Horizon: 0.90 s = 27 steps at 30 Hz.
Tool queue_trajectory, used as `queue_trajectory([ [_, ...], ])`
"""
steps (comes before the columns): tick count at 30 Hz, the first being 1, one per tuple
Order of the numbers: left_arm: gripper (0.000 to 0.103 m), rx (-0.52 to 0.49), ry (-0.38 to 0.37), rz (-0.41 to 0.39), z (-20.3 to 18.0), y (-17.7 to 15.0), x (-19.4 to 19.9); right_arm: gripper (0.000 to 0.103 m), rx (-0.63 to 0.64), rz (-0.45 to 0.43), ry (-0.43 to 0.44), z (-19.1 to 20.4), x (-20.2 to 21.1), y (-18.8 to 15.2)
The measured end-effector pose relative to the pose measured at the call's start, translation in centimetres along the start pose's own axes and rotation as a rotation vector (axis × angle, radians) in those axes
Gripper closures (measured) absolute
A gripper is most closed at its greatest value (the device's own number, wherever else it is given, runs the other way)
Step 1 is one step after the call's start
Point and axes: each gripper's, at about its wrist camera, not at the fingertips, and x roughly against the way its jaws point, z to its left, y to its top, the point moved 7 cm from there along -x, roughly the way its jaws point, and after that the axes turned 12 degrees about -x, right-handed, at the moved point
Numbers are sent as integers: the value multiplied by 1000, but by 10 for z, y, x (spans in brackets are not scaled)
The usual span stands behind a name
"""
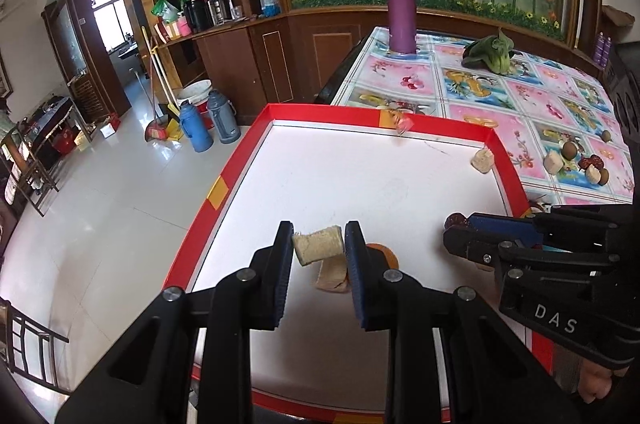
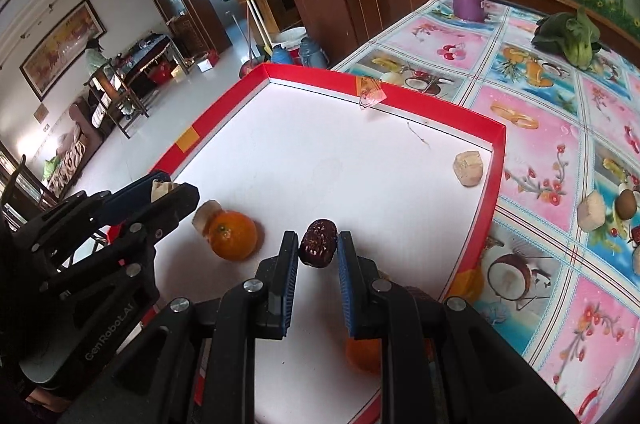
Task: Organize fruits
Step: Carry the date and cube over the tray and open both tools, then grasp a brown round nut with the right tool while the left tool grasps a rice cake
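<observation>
Over the red-rimmed tray (image 1: 502,143), left gripper (image 1: 318,242) clenched a beige chunk (image 1: 318,244) and right gripper (image 2: 319,244) pinched a dark date (image 2: 318,243), both lifted near an orange (image 2: 233,235); shallow tip grips might let either drop and roll

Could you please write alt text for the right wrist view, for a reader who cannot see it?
The right tool grips a dark red date above a white tray with red walls, near an orange. At left, the left tool holds a beige chunk; another chunk lies in the tray's far right corner.
</observation>
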Motion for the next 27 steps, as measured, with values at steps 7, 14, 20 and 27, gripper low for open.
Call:
queue_trajectory([
  [7, 74, -9, 17, 45, -4, -8, -11, 85, 1, -1, 6, 0, 1, -2],
  [14, 51, 11, 47, 53, 0, -10, -5, 84, -18, 18, 55, 2, 3, -3],
  [20, 43, 13, 52, 40, -6, -3, 4, 72, -48, -23, 111, -4, 24, -1],
  [27, 42, -49, 21, -10, -38, 18, 20, 71, -89, -102, 95, -42, 63, 2],
])
